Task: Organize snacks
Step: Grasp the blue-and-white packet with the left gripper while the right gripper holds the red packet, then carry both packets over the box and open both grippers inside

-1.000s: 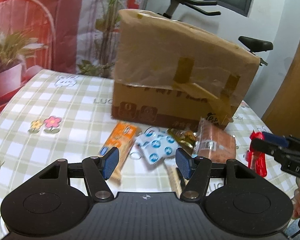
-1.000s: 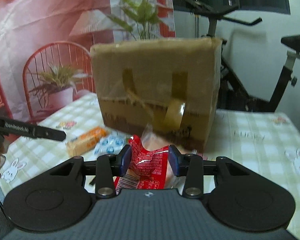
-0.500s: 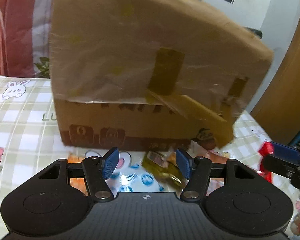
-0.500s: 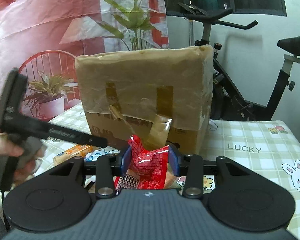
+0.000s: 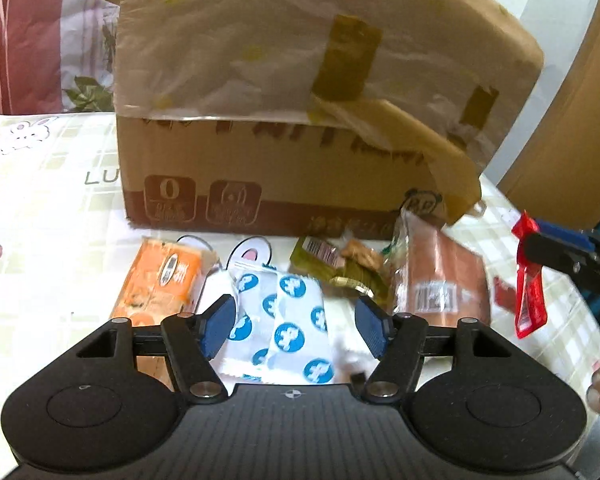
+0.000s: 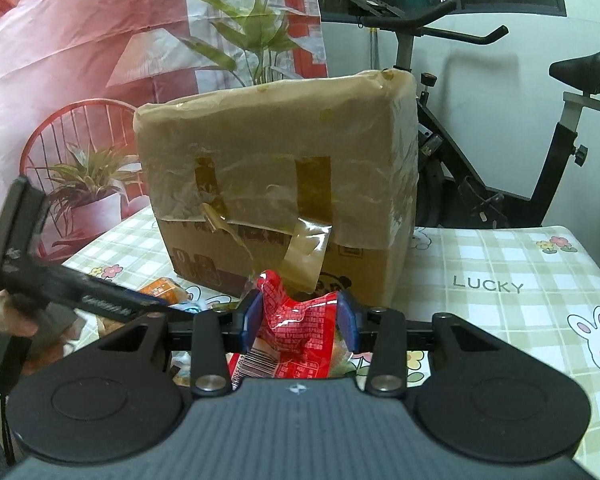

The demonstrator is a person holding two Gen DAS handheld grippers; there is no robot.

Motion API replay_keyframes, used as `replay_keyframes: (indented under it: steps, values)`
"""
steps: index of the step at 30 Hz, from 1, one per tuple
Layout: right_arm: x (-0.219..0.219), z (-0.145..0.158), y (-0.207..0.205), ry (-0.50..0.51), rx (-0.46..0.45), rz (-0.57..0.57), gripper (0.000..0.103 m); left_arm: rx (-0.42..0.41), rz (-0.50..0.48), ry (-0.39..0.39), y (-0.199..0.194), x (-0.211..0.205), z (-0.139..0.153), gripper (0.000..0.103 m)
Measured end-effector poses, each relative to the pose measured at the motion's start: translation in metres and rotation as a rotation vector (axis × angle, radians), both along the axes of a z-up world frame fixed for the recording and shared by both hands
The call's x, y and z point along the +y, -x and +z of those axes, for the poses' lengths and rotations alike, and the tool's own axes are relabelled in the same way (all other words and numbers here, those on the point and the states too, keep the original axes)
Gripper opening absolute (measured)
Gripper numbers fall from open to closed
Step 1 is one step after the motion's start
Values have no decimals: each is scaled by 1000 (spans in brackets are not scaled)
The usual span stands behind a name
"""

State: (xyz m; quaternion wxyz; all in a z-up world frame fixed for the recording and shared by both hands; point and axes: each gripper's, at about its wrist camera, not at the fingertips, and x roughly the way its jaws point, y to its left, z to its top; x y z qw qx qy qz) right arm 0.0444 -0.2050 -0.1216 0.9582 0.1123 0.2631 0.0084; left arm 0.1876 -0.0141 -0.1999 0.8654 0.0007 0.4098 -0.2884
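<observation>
I held the red packet [image 6: 300,328] in my right hand-held gripper [image 6: 300,320]; my left hand-held gripper [image 5: 296,330], jaws just widening, hovered empty over the blue-dotted packet [image 5: 288,320]; 4 snacks remained loose on the bench [image 5: 52,216].

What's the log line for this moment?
left tool: open, jaws just widened, over white-and-blue packets | right tool: shut on red packet | cardboard box: behind snacks

My own gripper body hides the lower end of the crinkled red plastic snack packet [image 6: 300,332]; the brown cardboard box's [image 5: 300,168] print is blurred.
</observation>
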Motion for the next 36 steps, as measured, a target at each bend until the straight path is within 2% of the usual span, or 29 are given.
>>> replay_keyframes:
  steps: [2, 6, 8, 10, 17, 24, 31, 36]
  values:
    - [2, -2, -1, -1, 9, -2, 42, -8, 3, -27, 0, -4, -2, 68]
    - [3, -3, 1, -10, 16, -8, 42, -10, 18, -128, -7, -19, -14, 67]
    - [4, -3, 2, -8, 20, -7, 42, -35, 31, -169, -4, -22, -16, 55]
    - [4, -2, 4, -4, 20, -6, 42, -58, 32, -181, 2, -24, -13, 51]
    - [7, 14, 10, 20, -38, 0, 42, -141, 73, -78, 31, -3, 26, 50]
    - [7, 54, 6, 55, -156, 26, 42, -250, 108, 8, 45, 13, 80, 50]
    - [-9, 105, -21, 88, -270, 28, 42, -407, 123, 70, 28, 10, 153, 50]
    - [-24, 129, -58, 145, -328, 20, 42, -509, 105, 60, 5, -13, 192, 50]
